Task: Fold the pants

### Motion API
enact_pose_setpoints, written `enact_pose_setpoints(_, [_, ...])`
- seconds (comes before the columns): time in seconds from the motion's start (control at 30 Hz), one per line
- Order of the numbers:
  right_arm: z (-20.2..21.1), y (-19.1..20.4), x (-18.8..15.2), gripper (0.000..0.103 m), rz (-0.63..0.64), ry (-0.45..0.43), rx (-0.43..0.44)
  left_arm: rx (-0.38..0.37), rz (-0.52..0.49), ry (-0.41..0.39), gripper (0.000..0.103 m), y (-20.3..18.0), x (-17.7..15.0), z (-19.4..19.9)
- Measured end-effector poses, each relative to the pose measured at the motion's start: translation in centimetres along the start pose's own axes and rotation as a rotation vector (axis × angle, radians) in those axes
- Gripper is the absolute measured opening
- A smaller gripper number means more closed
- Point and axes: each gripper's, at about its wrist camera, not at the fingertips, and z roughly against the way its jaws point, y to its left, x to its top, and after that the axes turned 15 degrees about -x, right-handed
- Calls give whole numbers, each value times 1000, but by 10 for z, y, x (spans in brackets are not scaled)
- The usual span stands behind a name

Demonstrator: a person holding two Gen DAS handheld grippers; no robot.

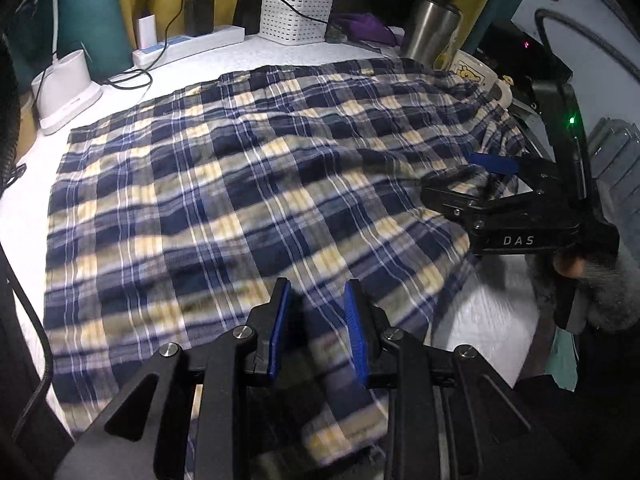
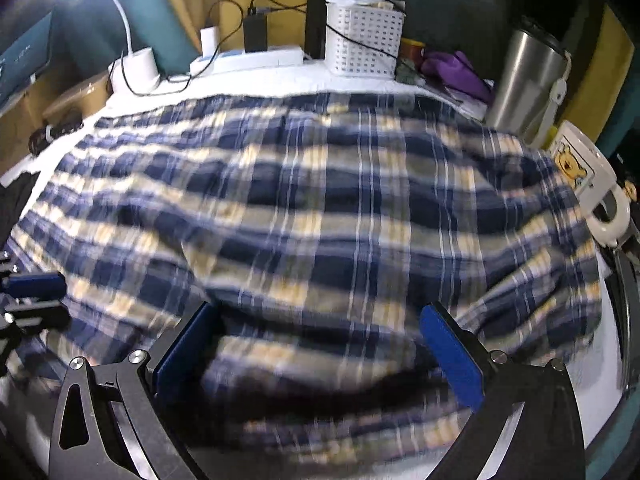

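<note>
Plaid pants (image 1: 240, 184): one pair, soft woven cloth in navy, cream and pale-blue checks, lay spread over most of a white tabletop (image 1: 36, 208), rumpled toward the right edge.

Left gripper (image 1: 316, 332): black frame, blue ribbed pads; jaws stood narrowly parted with a fold of the pants' near edge bunched between them and apparently pinched (motion blur softened the contact).

Right gripper (image 2: 320, 352): same make; jaws stood wide apart, a raised hump of the plaid cloth lying between the pads. I could not tell whether the pads pressed on it.

Surroundings, at the table's far side: white perforated plastic basket (image 1: 296, 12); white power strip (image 1: 188, 44) with chargers plugged in; cylindrical brushed-steel tumbler (image 2: 524, 80); glossy white ceramic mug (image 2: 588, 184) with a cartoon bear print, beside the cloth's right edge.
</note>
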Motion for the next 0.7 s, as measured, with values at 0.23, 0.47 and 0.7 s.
enact_pose_setpoints(0.23, [18,2,-15,102,-23,-15,-18,18,-10,-22,27,-8,-21,7])
enact_pose_setpoints(0.47, [28,-1,-34,102,-51,-22,-15,39,-32,-55,31,-18,-42,13])
enact_pose_setpoints(0.7, [37,-5,-51,102,-75,-40,-14,66,-61,-70,33,-27,-56,18])
